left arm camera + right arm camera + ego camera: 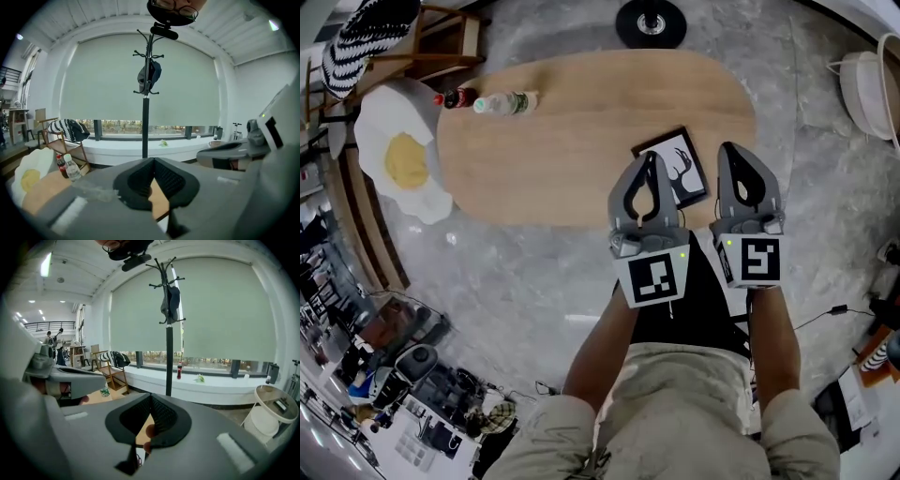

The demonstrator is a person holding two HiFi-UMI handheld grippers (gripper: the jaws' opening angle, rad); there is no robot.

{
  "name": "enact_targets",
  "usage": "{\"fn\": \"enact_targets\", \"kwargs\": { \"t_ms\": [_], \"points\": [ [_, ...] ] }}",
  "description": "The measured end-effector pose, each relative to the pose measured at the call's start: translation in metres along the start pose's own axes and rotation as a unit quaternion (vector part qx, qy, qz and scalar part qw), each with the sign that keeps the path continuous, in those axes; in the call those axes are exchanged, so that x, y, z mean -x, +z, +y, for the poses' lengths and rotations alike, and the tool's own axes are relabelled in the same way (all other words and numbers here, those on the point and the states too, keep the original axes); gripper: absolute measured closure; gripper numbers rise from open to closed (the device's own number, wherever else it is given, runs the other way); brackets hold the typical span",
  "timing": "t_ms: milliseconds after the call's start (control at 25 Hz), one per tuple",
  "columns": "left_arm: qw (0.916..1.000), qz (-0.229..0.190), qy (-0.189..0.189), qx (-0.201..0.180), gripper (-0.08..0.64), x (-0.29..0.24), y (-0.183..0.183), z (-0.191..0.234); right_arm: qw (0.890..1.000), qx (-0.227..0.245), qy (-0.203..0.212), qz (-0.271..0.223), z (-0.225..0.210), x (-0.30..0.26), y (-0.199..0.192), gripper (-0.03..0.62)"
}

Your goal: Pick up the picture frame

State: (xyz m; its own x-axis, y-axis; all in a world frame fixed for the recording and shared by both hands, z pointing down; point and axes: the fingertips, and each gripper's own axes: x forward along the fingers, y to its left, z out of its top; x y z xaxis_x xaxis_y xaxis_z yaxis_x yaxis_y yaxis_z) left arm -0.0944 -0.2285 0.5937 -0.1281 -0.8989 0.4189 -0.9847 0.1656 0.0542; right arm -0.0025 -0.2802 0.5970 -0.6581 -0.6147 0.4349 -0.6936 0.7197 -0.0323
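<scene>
Two bottles stand at the far left edge of the oval wooden table [581, 122]: a dark drink bottle [455, 97] with a red cap and red label, and just beside it a clear water bottle [504, 103] with a green label. The print on both labels is too small to read. The picture frame [686, 167] lies flat near the table's near edge, toward its right end. It has a black border and a white picture with black antlers, and I see no writing on it. Each tong carries a cube with black and white square markers, which have patterns only and no letters. The left gripper [650, 161] has its jaws fully together with nothing between them. From the head view its tip covers the left part of the frame, but I cannot tell if it touches. The right gripper [731, 150] is also closed and empty, just beside the frame's right corner.
</scene>
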Motion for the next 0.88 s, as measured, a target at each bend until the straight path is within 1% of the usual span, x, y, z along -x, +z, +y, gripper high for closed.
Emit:
{"fn": "enact_targets", "kwargs": {
  "t_ms": [160, 280, 440, 600, 760, 880],
  "points": [
    [0.9995, 0.028, 0.008, 0.011, 0.555, -0.012, -0.037, 0.005, 0.998, -0.051, 0.003, 0.033, -0.002, -0.011, -0.042, 0.591],
    [0.9980, 0.054, 0.014, 0.031, 0.555, -0.018, -0.061, 0.006, 0.996, -0.054, 0.004, 0.064, -0.004, -0.017, -0.070, 0.591],
    [0.9933, 0.097, 0.020, 0.061, 0.554, -0.022, -0.102, 0.011, 0.991, -0.048, 0.012, 0.126, 0.001, -0.025, -0.116, 0.591],
    [0.9826, 0.152, 0.035, 0.101, 0.555, -0.026, -0.142, 0.016, 0.985, -0.055, 0.026, 0.162, 0.007, -0.034, -0.147, 0.589],
    [0.9687, 0.197, 0.048, 0.143, 0.555, -0.029, -0.180, 0.017, 0.977, -0.062, 0.029, 0.201, 0.009, -0.040, -0.177, 0.589],
    [0.9613, 0.225, 0.052, 0.150, 0.554, -0.031, -0.204, 0.016, 0.970, -0.072, 0.036, 0.228, 0.012, -0.045, -0.200, 0.589]
  ]
}}
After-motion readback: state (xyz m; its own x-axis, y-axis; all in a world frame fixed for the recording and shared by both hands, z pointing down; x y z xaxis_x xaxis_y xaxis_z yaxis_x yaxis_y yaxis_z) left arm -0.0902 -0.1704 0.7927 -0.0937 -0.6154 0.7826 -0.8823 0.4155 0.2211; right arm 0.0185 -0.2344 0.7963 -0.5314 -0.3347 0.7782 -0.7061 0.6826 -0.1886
